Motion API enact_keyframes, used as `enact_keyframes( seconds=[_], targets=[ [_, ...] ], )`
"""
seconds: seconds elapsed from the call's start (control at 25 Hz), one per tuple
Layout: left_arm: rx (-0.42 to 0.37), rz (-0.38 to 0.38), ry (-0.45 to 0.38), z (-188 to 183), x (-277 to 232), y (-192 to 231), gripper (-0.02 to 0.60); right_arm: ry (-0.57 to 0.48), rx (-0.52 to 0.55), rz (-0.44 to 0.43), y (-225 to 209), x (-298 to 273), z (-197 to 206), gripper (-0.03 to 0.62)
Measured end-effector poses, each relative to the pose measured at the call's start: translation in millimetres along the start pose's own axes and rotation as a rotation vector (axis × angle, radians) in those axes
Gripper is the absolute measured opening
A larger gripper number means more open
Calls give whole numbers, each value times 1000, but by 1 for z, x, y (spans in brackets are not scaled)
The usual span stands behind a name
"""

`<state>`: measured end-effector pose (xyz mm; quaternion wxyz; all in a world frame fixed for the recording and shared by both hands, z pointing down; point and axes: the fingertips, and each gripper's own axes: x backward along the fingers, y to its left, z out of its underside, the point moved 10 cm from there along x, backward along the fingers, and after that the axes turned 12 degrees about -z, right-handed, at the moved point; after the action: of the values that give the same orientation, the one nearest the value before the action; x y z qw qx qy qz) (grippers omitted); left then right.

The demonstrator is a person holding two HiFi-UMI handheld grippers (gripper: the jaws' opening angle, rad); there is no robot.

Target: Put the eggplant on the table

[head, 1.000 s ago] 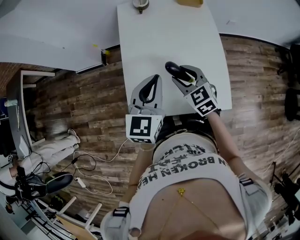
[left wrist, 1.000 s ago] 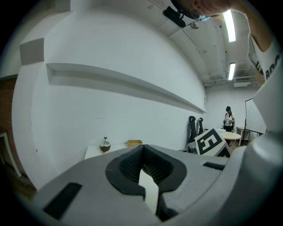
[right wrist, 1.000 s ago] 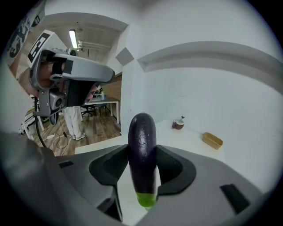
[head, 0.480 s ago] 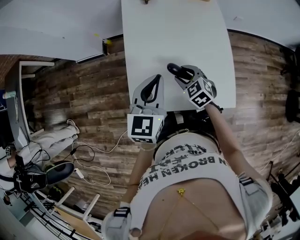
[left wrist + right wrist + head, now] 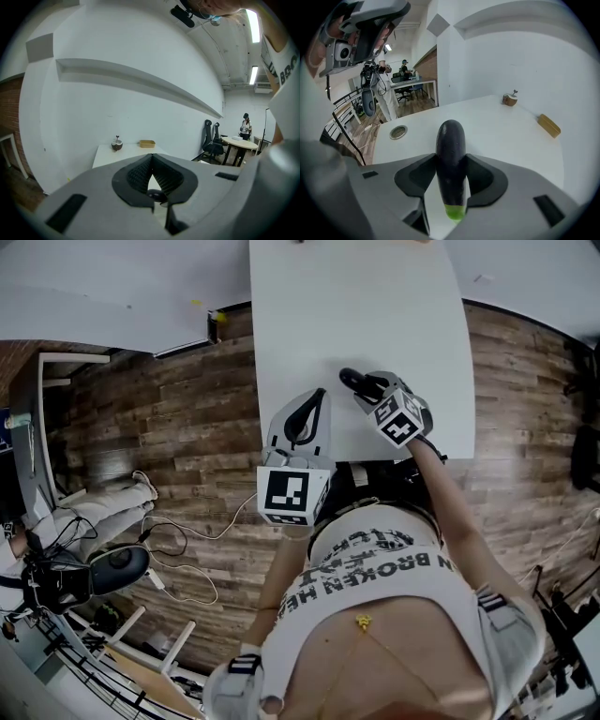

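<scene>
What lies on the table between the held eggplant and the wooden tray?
Nothing: the table is bare between eggplant and tray, in the right gripper view.

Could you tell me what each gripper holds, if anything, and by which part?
The right gripper clamps the eggplant mid-body, near its green stem end; the left gripper holds nothing.

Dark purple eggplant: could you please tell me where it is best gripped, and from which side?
Grip the dark purple eggplant across its straight middle, coming from the green stem end, as the right gripper does now: the sides there run parallel, while the rounded tip would likely slip out.
</scene>
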<state>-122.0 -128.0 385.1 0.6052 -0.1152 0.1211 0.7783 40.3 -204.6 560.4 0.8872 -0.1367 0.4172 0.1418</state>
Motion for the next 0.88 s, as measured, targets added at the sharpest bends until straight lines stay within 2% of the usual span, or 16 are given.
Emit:
enact_keyframes(
  seconds=[0.76, 0.88],
  targets=[
    [18, -9, 10, 4, -2, 1, 5, 111, -48, -54, -3, -28, 31, 198],
    [17, -11, 9, 5, 2, 1, 5, 103, -46, -49, 0, -27, 33, 198]
  ],
)
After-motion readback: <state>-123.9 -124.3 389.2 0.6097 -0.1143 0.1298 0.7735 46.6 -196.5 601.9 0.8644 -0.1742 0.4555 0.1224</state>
